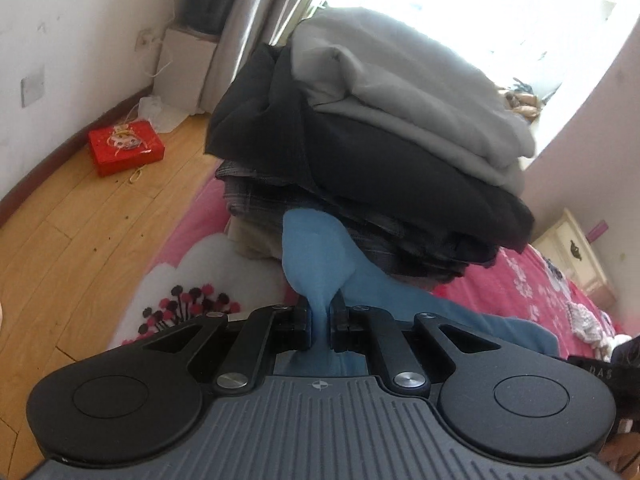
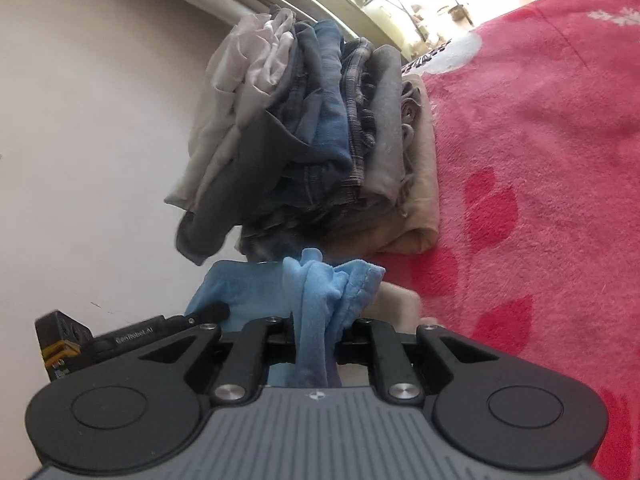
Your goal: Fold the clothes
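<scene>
A light blue garment (image 1: 316, 256) is pinched in my left gripper (image 1: 320, 320), which is shut on it. The same blue garment (image 2: 320, 292) is bunched in my right gripper (image 2: 318, 336), also shut on it. Just beyond both grippers stands a tall stack of folded clothes (image 1: 380, 152), grey on top, black below, plaid and beige at the bottom. The stack also shows in the right wrist view (image 2: 320, 140), lying sideways in the frame on the pink floral blanket (image 2: 540, 160). The left gripper's body (image 2: 120, 336) shows at the left of the right wrist view.
The pink blanket (image 1: 192, 272) covers the bed. A wooden floor (image 1: 80, 220) lies left of the bed with a red box (image 1: 126, 150) on it. A cream cabinet (image 1: 580, 252) stands at the right. A bright window (image 1: 460, 8) is behind the stack.
</scene>
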A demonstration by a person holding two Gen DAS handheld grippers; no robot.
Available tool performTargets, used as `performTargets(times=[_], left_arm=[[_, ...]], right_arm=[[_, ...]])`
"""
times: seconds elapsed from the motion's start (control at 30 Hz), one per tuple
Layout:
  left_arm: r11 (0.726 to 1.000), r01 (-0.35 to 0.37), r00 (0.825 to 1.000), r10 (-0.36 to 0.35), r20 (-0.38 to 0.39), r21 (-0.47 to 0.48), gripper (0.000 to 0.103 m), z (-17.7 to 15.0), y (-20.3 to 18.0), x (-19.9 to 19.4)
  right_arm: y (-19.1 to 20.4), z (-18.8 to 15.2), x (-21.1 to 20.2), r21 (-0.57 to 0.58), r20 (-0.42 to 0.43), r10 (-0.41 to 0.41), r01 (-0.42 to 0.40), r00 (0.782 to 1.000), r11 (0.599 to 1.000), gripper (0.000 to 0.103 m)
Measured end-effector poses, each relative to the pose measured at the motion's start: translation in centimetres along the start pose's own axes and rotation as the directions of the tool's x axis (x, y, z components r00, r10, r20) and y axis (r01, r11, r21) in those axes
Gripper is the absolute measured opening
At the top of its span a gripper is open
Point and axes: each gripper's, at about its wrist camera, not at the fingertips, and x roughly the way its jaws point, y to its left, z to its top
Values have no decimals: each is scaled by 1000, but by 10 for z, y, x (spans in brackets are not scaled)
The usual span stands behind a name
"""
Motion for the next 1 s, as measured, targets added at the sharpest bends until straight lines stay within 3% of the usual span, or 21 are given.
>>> performTargets(times=[0.1,0.2,0.3,0.37,0.47,0.53,0.63,0.7,0.77,0.83,0.9,0.97,1.0], left_arm=[[999,-41,998,41,-39,-8,11,-6,11,17],[989,22,999,-27,-37,-146,15,-5,32,16],[973,17,999,-9,37,-230,34,2,45,2],[966,-8,994,34,99,-257,35,6,51,-11],[950,-26,986,76,150,-311,35,9,61,-33],[954,-54,980,107,169,-295,35,9,60,-51],[979,-32,985,65,158,-199,35,-7,39,-86],[991,-22,990,40,139,-129,35,-26,20,-108],[998,-16,992,24,123,-65,35,-53,-2,-129],[1000,-8,994,11,106,-26,36,-79,-22,-142],[1000,-12,997,11,77,16,37,-100,-34,-144],[994,-99,994,98,44,37,37,-110,-37,-133],[988,-148,989,146,28,46,36,-115,-39,-127]], right_arm=[[-12,3,4,16,19,2,-3,1000,1000,15],[-24,7,8,31,39,4,-6,999,1000,21],[-36,10,12,46,58,6,-9,998,999,35],[-44,12,15,57,71,7,-11,997,998,48],[-47,18,8,45,97,12,-17,995,999,48],[-44,25,-5,16,118,19,-21,993,1000,46],[-22,25,-26,-125,67,75,-66,995,990,39],[-2,14,-37,-260,-25,101,-104,995,960,39],[18,-3,-48,-404,-116,101,-139,988,904,37],[34,-21,-56,-528,-190,76,-167,979,833,36],[41,-33,-53,-599,-208,20,-143,978,788,36],[46,-42,-48,-652,-210,-43,-107,977,751,36],[43,-38,-42,-646,-179,-90,-47,980,762,36]])
